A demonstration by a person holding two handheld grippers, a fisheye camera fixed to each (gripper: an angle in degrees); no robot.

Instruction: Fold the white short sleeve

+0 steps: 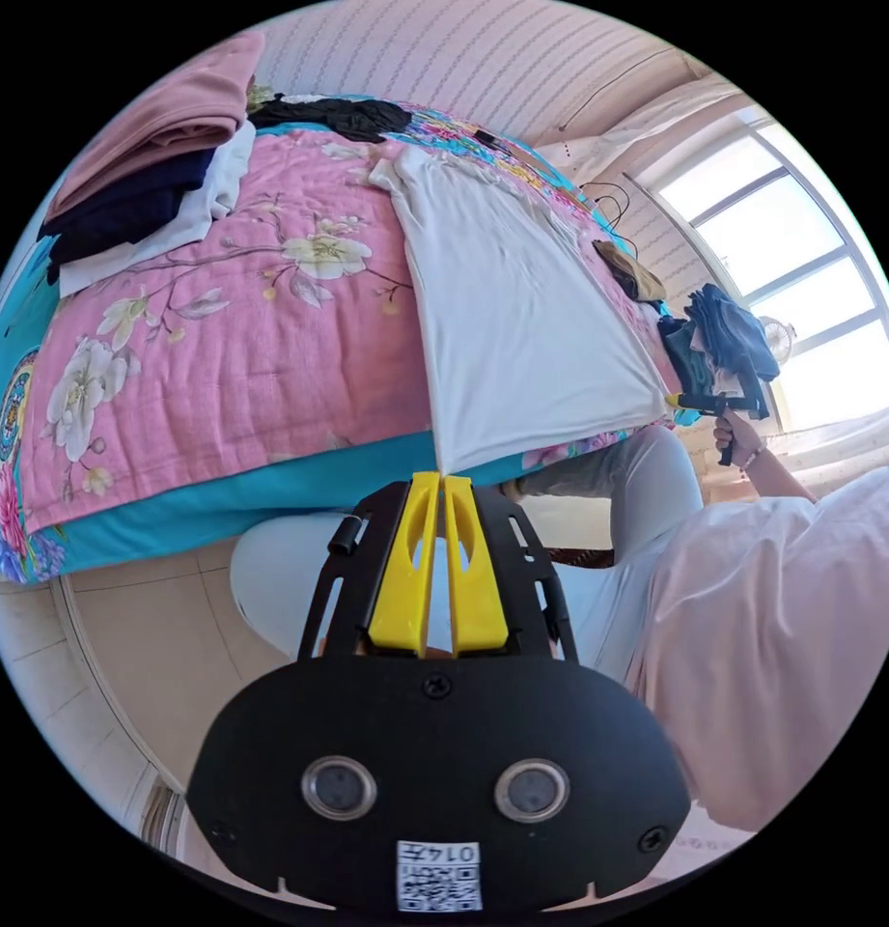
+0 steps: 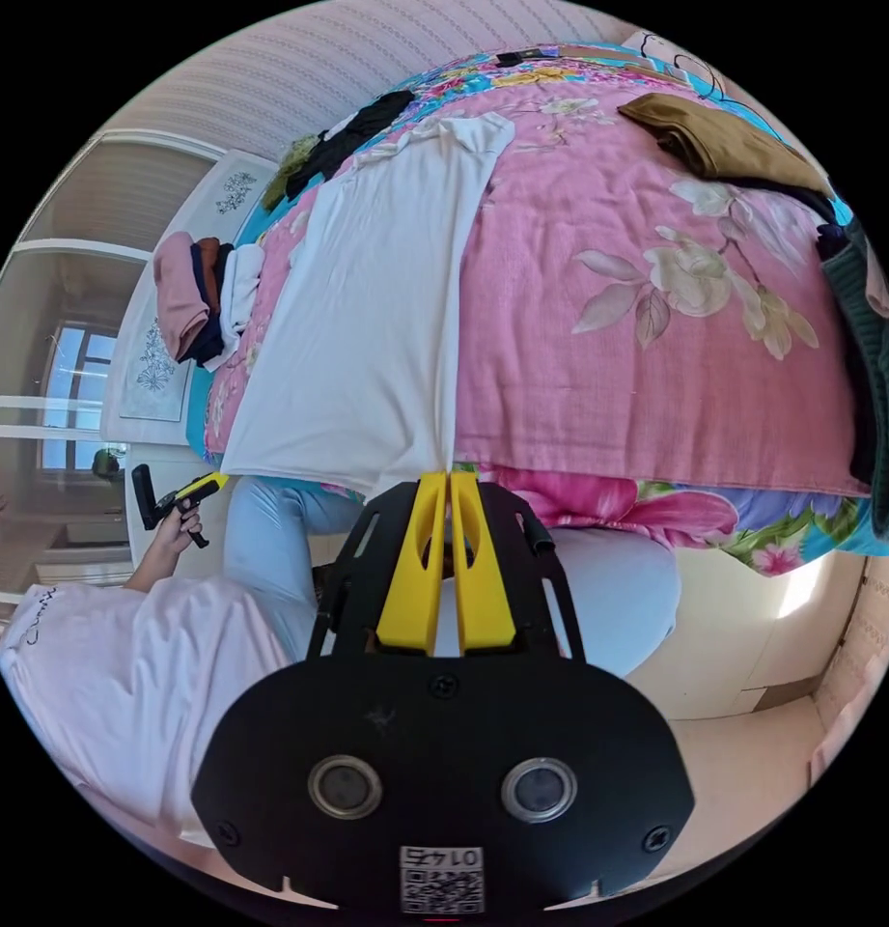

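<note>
My left gripper has its two yellow jaws pressed together, pinching the near hem corner of the white short sleeve. My right gripper is closed the same way on the other hem corner. In the left gripper view my right hand wraps the handle of the right gripper, arm reaching out from my sleeve. In the right gripper view my left hand grips the left gripper's handle. My knees sit just below the hem.
</note>
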